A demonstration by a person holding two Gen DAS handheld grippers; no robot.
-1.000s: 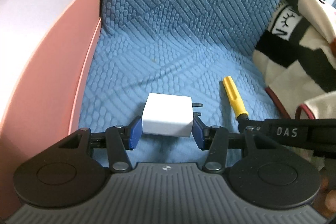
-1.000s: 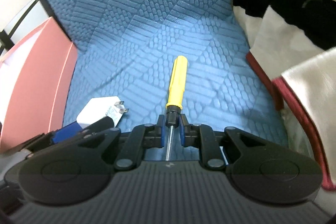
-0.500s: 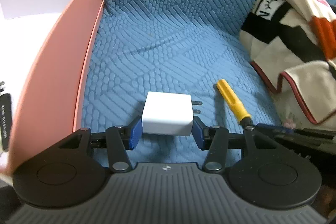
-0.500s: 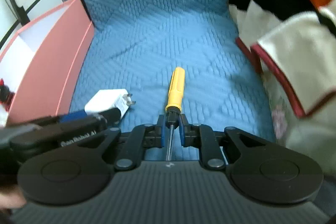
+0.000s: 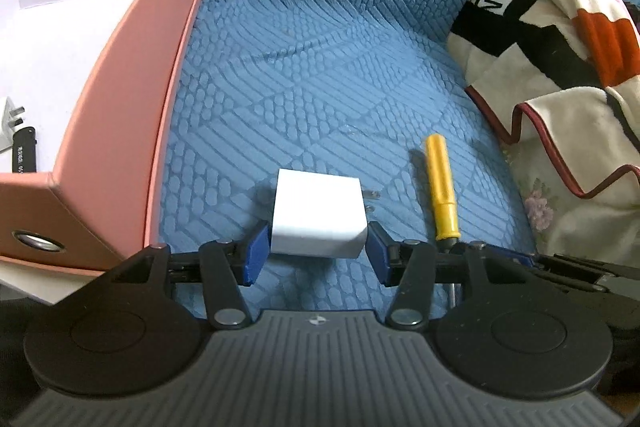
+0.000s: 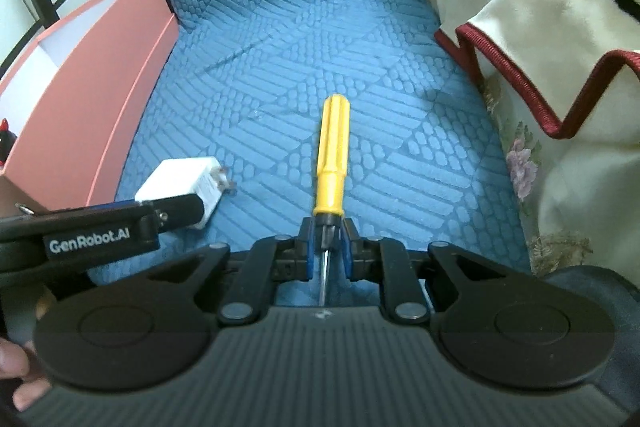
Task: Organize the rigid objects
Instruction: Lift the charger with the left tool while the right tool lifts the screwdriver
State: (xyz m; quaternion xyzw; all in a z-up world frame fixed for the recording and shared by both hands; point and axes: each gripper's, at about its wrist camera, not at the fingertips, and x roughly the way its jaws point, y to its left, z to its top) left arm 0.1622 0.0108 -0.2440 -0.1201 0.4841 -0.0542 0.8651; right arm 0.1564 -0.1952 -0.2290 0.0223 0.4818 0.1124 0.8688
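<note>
The left gripper [image 5: 316, 253] is clamped on a white charger [image 5: 318, 221], its blue pads pressing both sides and its jaws easing apart a little, with the prongs pointing right. Just to its right, the right gripper [image 6: 325, 253] is closed on the dark neck of a yellow screwdriver [image 6: 331, 163], handle pointing ahead. Both hang over a blue cushion [image 5: 340, 67]; a pink box [image 5: 132, 99] lies left, a blanket [image 6: 540, 27] right.

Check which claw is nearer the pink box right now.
Left. The left claw, holding the white charger, sits just beside the pink box. The right claw, gripping the yellow screwdriver, is farther out, beyond the left one.
</note>
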